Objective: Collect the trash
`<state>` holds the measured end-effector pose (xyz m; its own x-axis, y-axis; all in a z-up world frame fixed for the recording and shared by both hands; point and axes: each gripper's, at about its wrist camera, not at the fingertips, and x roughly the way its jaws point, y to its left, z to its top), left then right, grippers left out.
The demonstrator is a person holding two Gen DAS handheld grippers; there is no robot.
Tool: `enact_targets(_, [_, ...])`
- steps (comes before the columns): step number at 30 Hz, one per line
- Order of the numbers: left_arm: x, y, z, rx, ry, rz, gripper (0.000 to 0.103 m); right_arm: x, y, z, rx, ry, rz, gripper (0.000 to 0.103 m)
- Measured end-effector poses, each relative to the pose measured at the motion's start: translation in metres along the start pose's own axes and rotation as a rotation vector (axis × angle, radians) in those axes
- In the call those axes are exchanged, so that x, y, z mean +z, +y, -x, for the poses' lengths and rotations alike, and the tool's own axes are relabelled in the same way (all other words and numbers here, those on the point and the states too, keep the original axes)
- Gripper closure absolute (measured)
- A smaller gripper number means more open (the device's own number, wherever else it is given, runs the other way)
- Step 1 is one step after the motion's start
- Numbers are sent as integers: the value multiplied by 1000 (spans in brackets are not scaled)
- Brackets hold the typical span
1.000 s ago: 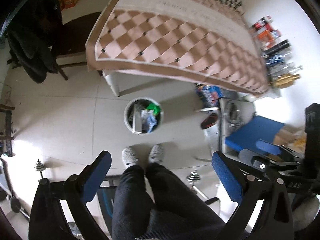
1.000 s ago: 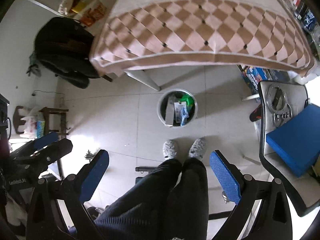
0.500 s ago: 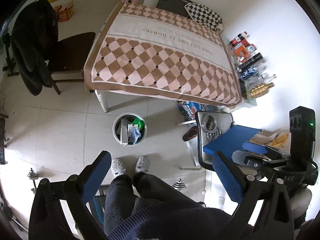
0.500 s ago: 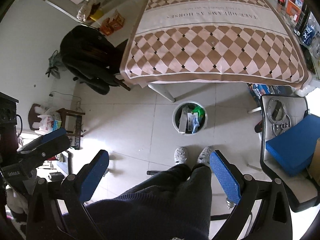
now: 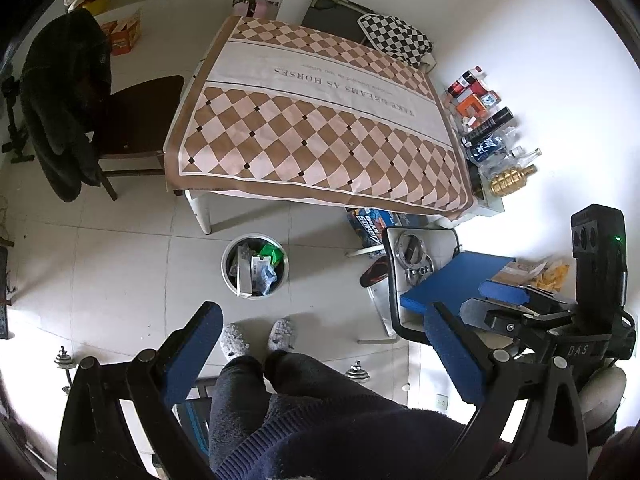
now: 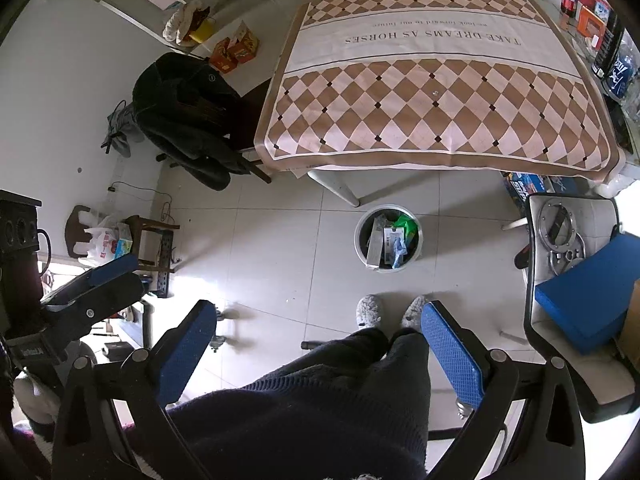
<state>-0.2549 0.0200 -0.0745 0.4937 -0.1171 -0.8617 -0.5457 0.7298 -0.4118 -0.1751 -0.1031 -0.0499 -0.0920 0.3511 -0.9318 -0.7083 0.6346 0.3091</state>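
On the pale tiled floor (image 5: 120,264), just in front of the table's white leg, stands a round white trash bin (image 5: 253,265) packed with refuse: a green wrapper, a grey carton and some blue-and-white packets poke up to its rim. Seen from the right wrist, the same bin (image 6: 387,237) sits a little beyond a pair of grey fuzzy slippers (image 6: 392,313) on the feet of the person in dark trousers. Both tools hang high above the floor, well apart from the bin. The left gripper (image 5: 320,344) has its blue-padded fingers (image 5: 192,354) spread wide with nothing between them; the right gripper (image 6: 320,344) is likewise spread wide and bare, its blue pads (image 6: 450,354) framing the person's knees. Beyond the bin, a brown-and-cream checked cloth printed with lettering covers the surface (image 5: 316,132). A dark jacket draped over a wooden chair (image 5: 64,108) stands to the left, and a white chair carrying a blue cushion (image 5: 452,280) stands to the right, near bottles and boxes (image 5: 484,128) lined along the white wall.
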Motion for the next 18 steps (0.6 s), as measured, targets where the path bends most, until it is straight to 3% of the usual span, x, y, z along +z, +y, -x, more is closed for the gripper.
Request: enact_targets(18, [5,-3,-1,-35,17,-34,0,2,4,9,5,0,6,0])
